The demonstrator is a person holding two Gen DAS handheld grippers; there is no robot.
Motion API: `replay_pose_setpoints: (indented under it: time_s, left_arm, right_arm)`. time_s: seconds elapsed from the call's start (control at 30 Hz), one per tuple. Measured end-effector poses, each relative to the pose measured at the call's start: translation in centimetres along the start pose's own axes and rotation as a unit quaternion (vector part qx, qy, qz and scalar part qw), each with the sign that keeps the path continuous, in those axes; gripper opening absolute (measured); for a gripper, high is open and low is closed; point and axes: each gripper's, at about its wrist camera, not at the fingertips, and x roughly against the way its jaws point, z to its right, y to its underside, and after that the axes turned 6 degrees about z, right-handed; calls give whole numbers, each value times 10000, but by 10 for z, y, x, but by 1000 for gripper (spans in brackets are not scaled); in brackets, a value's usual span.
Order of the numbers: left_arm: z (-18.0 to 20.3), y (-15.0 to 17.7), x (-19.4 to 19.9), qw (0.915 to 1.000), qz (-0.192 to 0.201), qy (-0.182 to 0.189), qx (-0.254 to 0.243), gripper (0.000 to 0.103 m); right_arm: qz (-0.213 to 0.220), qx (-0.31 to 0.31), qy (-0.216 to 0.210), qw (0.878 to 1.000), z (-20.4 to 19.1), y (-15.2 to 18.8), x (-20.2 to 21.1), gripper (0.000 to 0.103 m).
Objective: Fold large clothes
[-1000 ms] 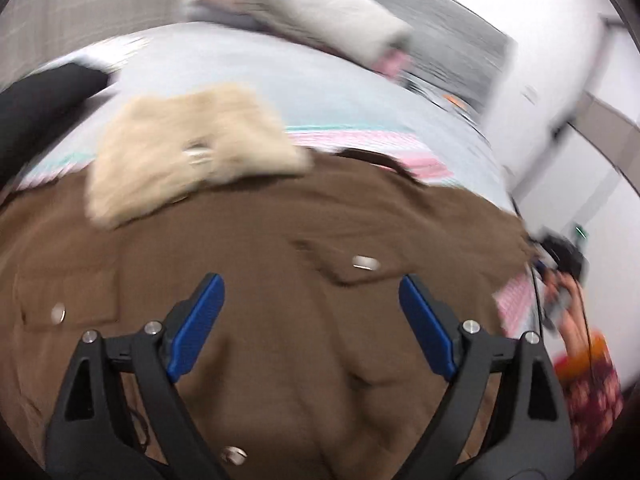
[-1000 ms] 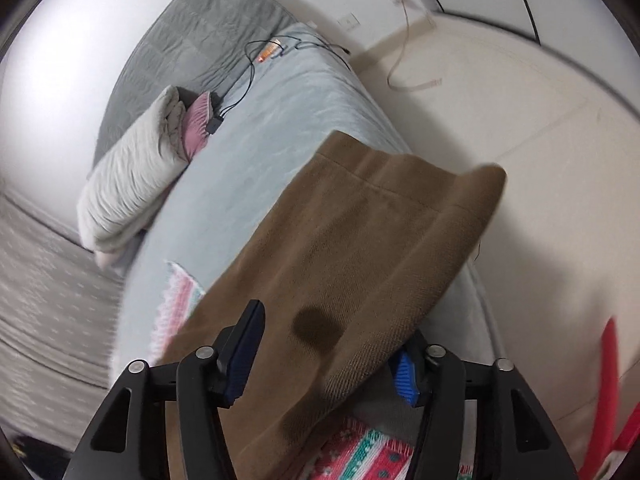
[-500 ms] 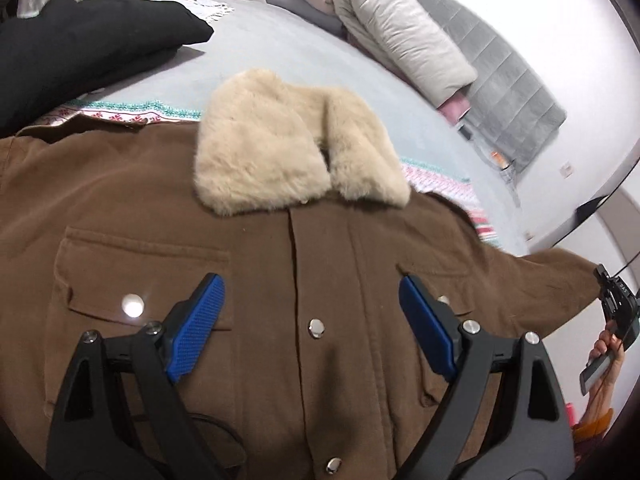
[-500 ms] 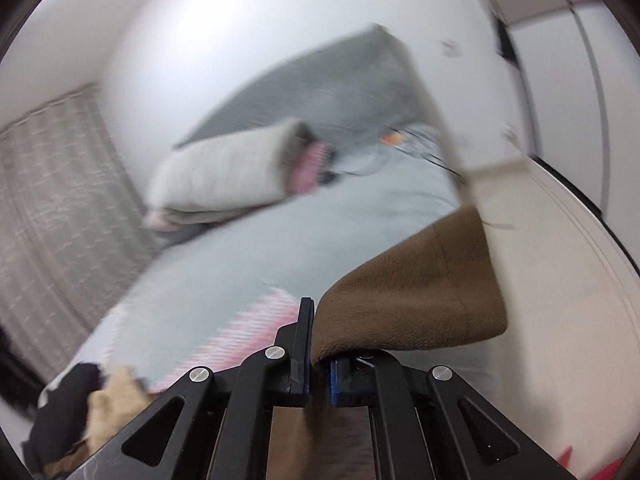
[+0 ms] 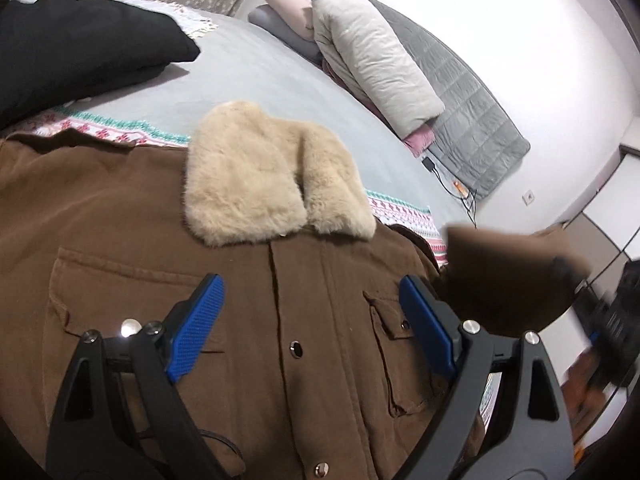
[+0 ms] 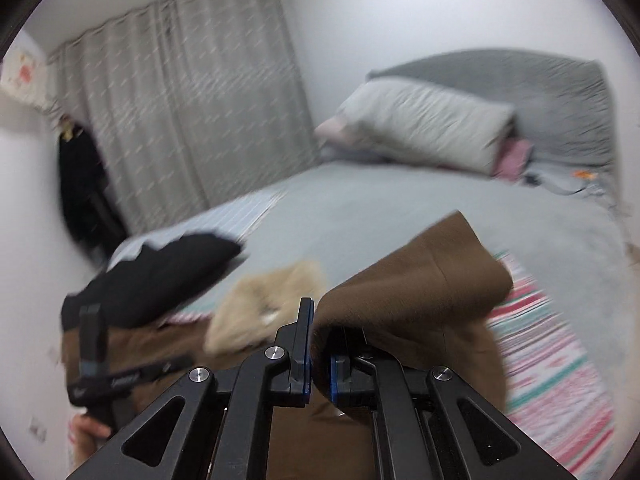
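Right gripper (image 6: 318, 354): clenched on the cuff end of the sleeve (image 6: 420, 300), which is lifted clear of the bed (image 6: 360, 208). In the right wrist view the sleeve rises out of the jaws toward 1 o'clock and drapes back down at 3 o'clock.

Left gripper (image 5: 310, 326): released, jaws wide apart, hovering above the chest of the brown coat (image 5: 120, 220). No cloth lies between its pads.

Coat position: spread front-up across the near end of the bed. In the left wrist view its button placket runs from 6 o'clock toward 12 o'clock, directly between the open jaws, and ends at the cream fur collar (image 5: 272, 184). This is the long axis of the coat.

Governing relation: in the left wrist view the raised sleeve (image 5: 508, 276) is at 3 o'clock, just beside the right-hand pad. The coat body lies at 9 o'clock from the sleeve. The sleeve fold therefore probably runs across the long axis, toward the placket. The right gripper is the one on the sleeve; the left is nearer the body and free to pin it.

Beyond the collar: a black garment (image 5: 80, 48) at 10 o'clock and a pillow (image 5: 376, 64) at 1 o'clock, both well apart from the coat.
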Motion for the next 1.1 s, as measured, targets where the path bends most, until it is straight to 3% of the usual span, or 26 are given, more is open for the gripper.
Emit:
replay_pose_setpoints:
  time_s: [0.07,0.1,0.13,0.2,0.27,0.33,0.37,0.43,0.5,0.57,0.63,0.73,0.83,0.97,1.03,1.1]
  left_arm:
    - [-7,-1,-1,9999,8,-11,131,89]
    - [-9,-1,-2,9999,-6,-28,160,89]
    - [-9,0,-3,9999,-17,-50,153,89]
    - [-5,1,-7,9999,-55,-132,44,89]
    - [1,3,-10,9997,-105,-192,-122,89]
    - [11,7,-13,9991,-179,-185,-327,89]
    - [15,8,-13,9989,-198,-163,-404,89]
    - [26,13,-18,9976,-305,-78,-618,89]
    - [32,19,-26,9955,-491,-171,-786,89]
    - [33,24,-35,9934,-665,-383,-850,89]
    - [32,30,-45,9919,-889,-361,-830,86]
    - [31,39,-56,9894,-1259,-117,-709,75]
    - [31,41,-58,9874,-1413,-91,-705,68]
    - [27,38,-51,9833,-1746,-70,-505,58]
    - [29,40,-48,9808,-1881,48,-511,58]
    - [30,48,-54,9738,-2197,-65,-582,58]
  right_arm:
    - [-394,46,-245,9989,-18,26,-31,11]
    - [-584,9,-335,9977,-21,37,-39,17]
    - [-1039,-123,-583,9928,-25,56,-59,27]
    - [-1760,-544,-1072,9770,-23,86,-87,43]
    - [-2298,-1083,-1406,9569,-13,116,-102,47]
    - [-2799,-1181,-1388,9426,-2,129,-106,47]
    - [-2796,-1175,-1379,9429,4,127,-101,47]
    - [-2282,-1274,-1231,9574,19,111,-82,50]
    - [-1758,-1313,-868,9718,35,97,-63,57]
    - [-1179,-1405,-204,9828,57,86,-45,63]
    - [-881,-1505,570,9830,74,86,-38,67]
    - [-994,-1707,1367,9707,97,95,-46,67]
    - [-1096,-2091,1314,9628,114,105,-50,67]
    - [-1099,-2064,1283,9638,114,102,-47,67]
    - [-1107,-2053,1296,9637,118,104,-48,67]
    - [-1110,-2065,1290,9635,118,106,-51,67]
